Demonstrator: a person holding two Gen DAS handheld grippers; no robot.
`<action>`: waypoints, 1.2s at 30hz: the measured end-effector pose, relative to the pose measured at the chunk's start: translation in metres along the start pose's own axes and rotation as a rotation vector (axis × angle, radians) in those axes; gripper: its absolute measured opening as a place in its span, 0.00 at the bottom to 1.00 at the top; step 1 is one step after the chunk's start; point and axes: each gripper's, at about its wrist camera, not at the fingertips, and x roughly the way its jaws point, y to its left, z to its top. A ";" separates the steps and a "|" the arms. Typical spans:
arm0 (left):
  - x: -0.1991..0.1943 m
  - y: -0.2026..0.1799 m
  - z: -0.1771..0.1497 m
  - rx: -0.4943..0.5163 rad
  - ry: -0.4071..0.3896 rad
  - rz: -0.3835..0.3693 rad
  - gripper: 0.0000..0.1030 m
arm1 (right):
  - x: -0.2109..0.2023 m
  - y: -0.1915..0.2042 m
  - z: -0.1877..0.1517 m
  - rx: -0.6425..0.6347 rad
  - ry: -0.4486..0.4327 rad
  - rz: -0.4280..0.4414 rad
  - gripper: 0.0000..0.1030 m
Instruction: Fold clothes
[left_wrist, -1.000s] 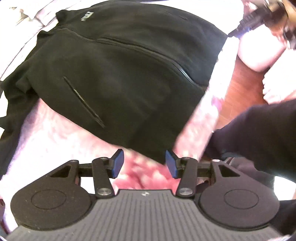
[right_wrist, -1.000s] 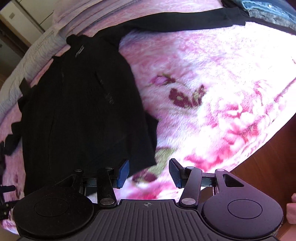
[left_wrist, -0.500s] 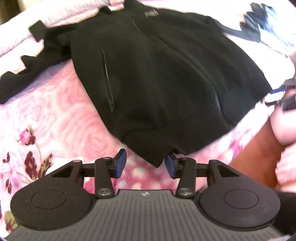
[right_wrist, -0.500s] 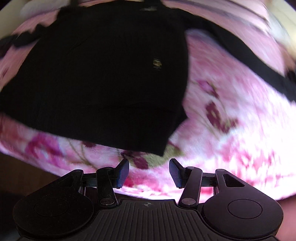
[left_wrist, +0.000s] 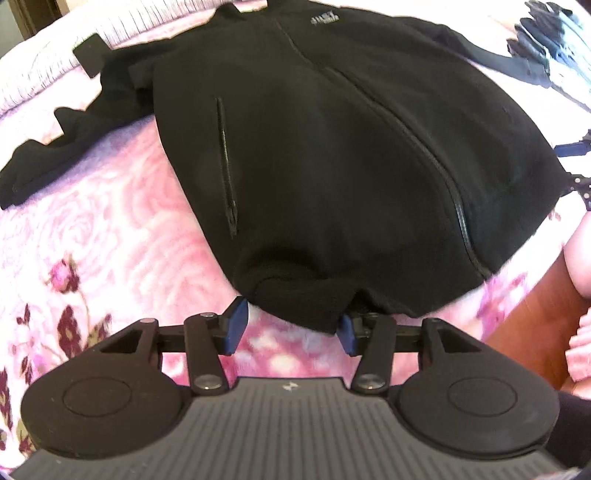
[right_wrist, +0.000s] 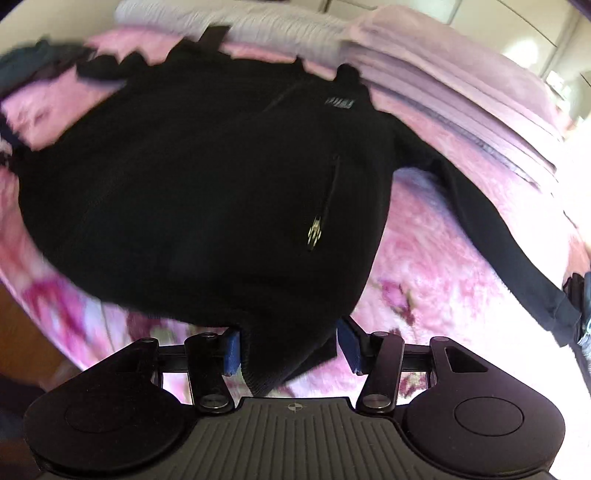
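Left wrist view first: a pink floral blanket (left_wrist: 122, 229) carries a black zip-up jacket (left_wrist: 332, 147), laid front-up with its collar toward the far edge and its hem toward the near edge. One sleeve (left_wrist: 70, 144) trails off to the left, crumpled. A pocket zipper (left_wrist: 226, 162) runs down the left panel, and the main zipper (left_wrist: 417, 147) slants to the hem. The left gripper (left_wrist: 291, 326) hangs over the near edge at the jacket's left hem corner; its jaws have just been opening, stand spread, and the hem corner sits between them with no pad pressing on it. At the right edge, a piece of the other tool (left_wrist: 576, 166) and part of a hand (left_wrist: 580, 251) show over bare wood.

Right wrist view, blurred: the same jacket (right_wrist: 207, 192) fills the middle, its other sleeve (right_wrist: 491, 236) stretching right across the blanket (right_wrist: 436, 266). Folded pale bedding (right_wrist: 443, 88) lies along the far edge. The right gripper (right_wrist: 290, 345) is spread around the right hem corner, cloth lying loosely between the pads, unpinched.
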 end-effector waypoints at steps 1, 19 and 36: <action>0.001 -0.001 -0.003 0.005 0.008 0.007 0.45 | 0.005 0.000 -0.004 0.000 0.023 0.001 0.50; -0.028 0.078 0.069 -0.170 -0.092 0.119 0.00 | 0.013 -0.120 0.118 0.380 -0.095 0.031 0.01; 0.024 -0.017 0.001 -0.336 0.114 -0.132 0.21 | 0.042 -0.126 0.108 0.337 -0.040 0.064 0.02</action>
